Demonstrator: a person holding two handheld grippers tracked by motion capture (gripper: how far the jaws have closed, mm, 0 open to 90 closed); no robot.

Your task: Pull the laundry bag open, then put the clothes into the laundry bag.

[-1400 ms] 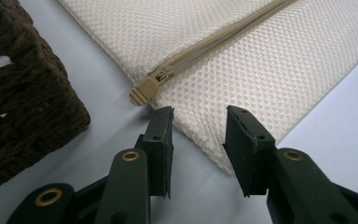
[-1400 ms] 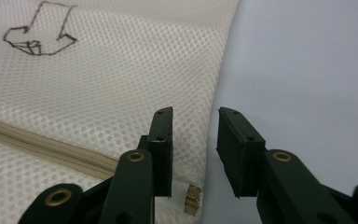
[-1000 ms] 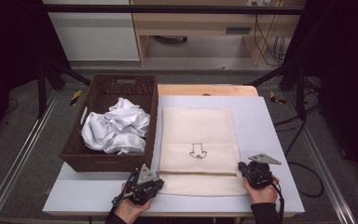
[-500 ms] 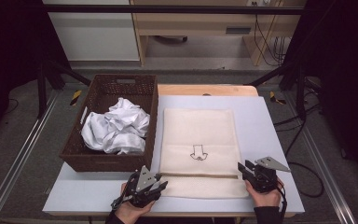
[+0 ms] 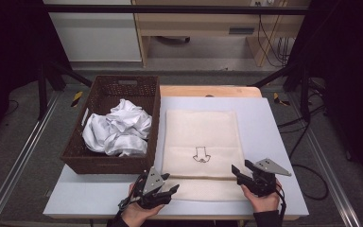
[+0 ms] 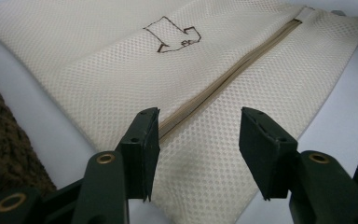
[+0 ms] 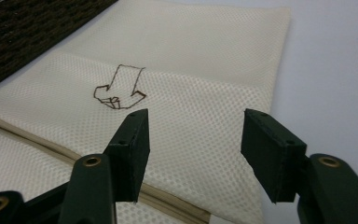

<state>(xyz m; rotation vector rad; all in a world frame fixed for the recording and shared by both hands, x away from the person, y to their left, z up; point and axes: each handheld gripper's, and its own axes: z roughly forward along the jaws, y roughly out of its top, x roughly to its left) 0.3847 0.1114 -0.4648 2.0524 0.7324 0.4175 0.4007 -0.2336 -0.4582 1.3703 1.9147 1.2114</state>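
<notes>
A cream mesh laundry bag lies flat on the table, with a drawn arrow and a zipper running near its front edge. My left gripper hovers at the bag's front left corner, and its jaws have just been opening with nothing between them. In the left gripper view, that gripper stands open over the mesh. My right gripper is at the bag's front right corner. Its jaws have also just been opening, and in the right gripper view it is open above the bag, clear of the cloth.
A dark wicker basket with crumpled white cloth stands left of the bag. Bare grey tabletop lies to the right of the bag. The table's front edge runs just under both hands.
Both grippers went from shut to open. The right gripper lifted slightly and drew a little to the right off the bag's corner. The bag lies as before.
</notes>
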